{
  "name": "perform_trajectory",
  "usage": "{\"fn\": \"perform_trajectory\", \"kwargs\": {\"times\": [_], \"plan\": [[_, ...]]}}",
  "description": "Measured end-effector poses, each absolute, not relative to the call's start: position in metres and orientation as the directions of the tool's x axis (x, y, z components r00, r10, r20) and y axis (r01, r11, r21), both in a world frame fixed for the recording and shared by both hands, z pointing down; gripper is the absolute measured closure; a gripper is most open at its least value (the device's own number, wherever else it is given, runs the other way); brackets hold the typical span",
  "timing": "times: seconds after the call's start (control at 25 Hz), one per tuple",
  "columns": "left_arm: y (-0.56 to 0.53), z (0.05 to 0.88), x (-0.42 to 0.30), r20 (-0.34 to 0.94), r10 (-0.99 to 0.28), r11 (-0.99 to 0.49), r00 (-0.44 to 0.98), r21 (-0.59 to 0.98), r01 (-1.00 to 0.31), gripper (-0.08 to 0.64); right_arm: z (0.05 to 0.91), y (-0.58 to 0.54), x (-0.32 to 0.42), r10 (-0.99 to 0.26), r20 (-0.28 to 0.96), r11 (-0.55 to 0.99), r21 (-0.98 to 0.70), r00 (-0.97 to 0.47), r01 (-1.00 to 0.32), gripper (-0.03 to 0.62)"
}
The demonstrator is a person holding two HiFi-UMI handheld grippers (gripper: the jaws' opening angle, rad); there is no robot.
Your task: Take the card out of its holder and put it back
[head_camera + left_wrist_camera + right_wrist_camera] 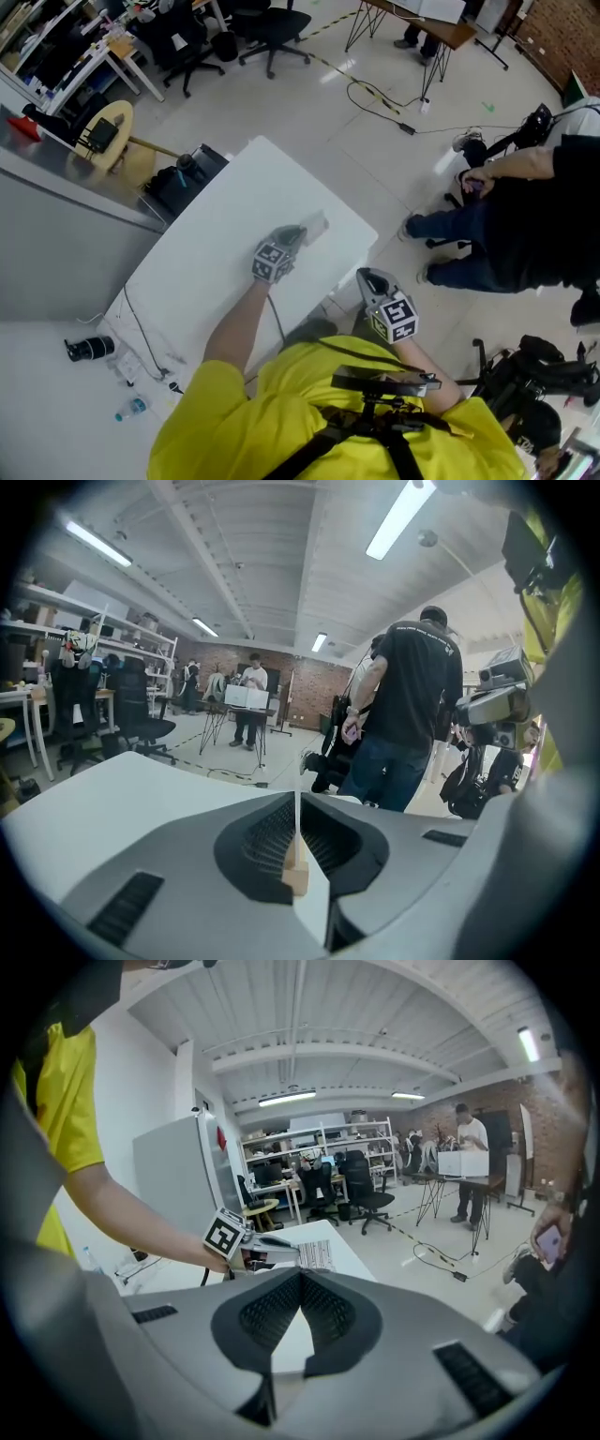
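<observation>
while the wearer's yellow shirt and black camera rig fill the bottom of the head view, the right gripper hangs just off the near edge of the white table. its jaw tips meet in a point and nothing sits between them; only bare tabletop shows through the gap lower down.

left gripper further out, over the table near its right-hand edge, forearm stretched across the top. its jaws are pressed together on the card, which shows edge-on as a thin white line between the pads. small wooden holder at the card's lower edge, between the jaw bases; cannot tell whether the card is seated in its slot or only beside it. from the right gripper view the card's printed face sticks out past the left jaw tips, low over the tabletop; contact with the top cannot be made out.

beyond the table: black bag on the pale floor at the far left corner, a round wooden stool, a grey counter along the left. cable trailing across the floor. a person in dark clothes just right of the table, phone in hand. office chairs at the far end, another person at a stand before a brick wall.
</observation>
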State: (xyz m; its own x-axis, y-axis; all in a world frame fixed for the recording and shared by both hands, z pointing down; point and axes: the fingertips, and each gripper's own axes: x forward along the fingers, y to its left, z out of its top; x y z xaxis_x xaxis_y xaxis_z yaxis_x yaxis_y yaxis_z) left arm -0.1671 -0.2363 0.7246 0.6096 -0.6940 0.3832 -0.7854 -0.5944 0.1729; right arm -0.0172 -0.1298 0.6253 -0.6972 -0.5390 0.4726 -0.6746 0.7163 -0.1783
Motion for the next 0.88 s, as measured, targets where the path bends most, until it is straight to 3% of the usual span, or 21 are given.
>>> {"fn": "perform_trajectory", "kwargs": {"times": [0.4,0.88], "plan": [[-0.232,0.672,-0.18,0.26,-0.793,-0.514,0.552,0.201,-0.834,0.549,0.625,-0.139,-0.019,-0.552,0.48,0.699,-0.179,-0.681,-0.692,0.586],[-0.215,0.517,-0.227,0.06,-0.9,-0.416,0.431,0.178,-0.892,0.549,0.63,-0.151,-0.026,-0.557,0.469,0.688,-0.203,-0.686,-0.697,0.586]]}}
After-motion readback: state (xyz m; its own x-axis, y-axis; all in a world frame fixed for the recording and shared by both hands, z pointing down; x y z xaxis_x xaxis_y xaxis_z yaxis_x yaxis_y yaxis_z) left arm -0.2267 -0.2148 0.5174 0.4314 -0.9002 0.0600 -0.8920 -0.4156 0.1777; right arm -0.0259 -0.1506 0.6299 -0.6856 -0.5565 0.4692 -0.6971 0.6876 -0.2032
